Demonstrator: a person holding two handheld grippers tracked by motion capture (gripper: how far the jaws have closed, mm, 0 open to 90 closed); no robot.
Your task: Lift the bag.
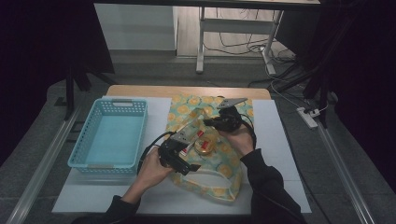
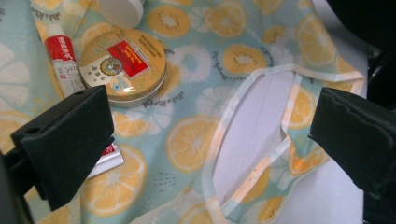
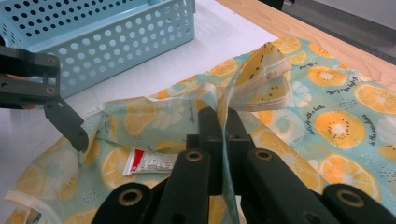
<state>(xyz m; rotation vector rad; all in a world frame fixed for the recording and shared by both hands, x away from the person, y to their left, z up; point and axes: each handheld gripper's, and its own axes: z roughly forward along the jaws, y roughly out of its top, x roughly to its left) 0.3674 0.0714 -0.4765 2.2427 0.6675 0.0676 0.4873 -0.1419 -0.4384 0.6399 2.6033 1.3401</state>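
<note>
So both forearms come in from the bottom of the high view and meet over the fruit-print cloth bag [image 1: 205, 154] spread on the white mat on the desk [image 1: 154, 91]. The right gripper [image 1: 215, 122] is angled toward the left with the hand [image 1: 240, 140] wrapped around its body from below. Its jaws are pressed together and pinching a fold of the bag's fabric, which stands up in a little peak right in front of them in the right gripper view [image 3: 261, 70].

The left gripper [image 1: 196, 133] sits lower and nearer the person, left hand [image 1: 152, 170] gripping it from behind, pointing up toward the middle of the bag. Its jaws are spread wide with nothing between them, hovering over the bag near the round tin [image 2: 123, 65] and the red-and-white tube [image 2: 65, 60].

The tin and tube both lie on the bag's fabric, touching or nearly so, tube just left of the tin in the left gripper view. The lower end of the tube is covered by the left-hand jaw there. A white round thing [image 2: 120, 10] at the top edge is cut off, can't say what it is. The print on the tin lid is too small to read. The blue basket [image 1: 109, 133] sits on the mat to the left, well apart from the bag.
</note>
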